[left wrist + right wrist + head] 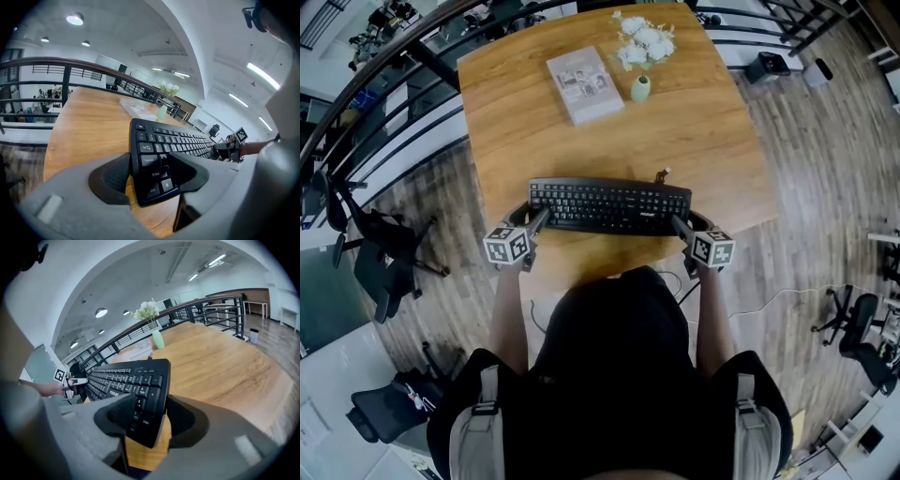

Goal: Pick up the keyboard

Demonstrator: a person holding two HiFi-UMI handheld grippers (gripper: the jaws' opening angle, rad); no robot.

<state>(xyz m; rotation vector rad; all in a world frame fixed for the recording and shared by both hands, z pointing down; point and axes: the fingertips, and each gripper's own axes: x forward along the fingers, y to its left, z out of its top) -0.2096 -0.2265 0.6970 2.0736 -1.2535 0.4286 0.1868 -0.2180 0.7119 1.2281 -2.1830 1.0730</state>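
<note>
In the head view the keyboard [609, 206] lies crosswise along the near edge of the counter [703, 122], with the left claw [540, 218] at its left end and the right claw [679, 223] at its right (neither is nearer; each has its own end). In the left gripper view the jaws are clenched across the left short end, the board running ahead toward the other claw. In the right gripper view the jaws likewise grasp the right end, so a level lift probably depends on both ends rising together.
</note>
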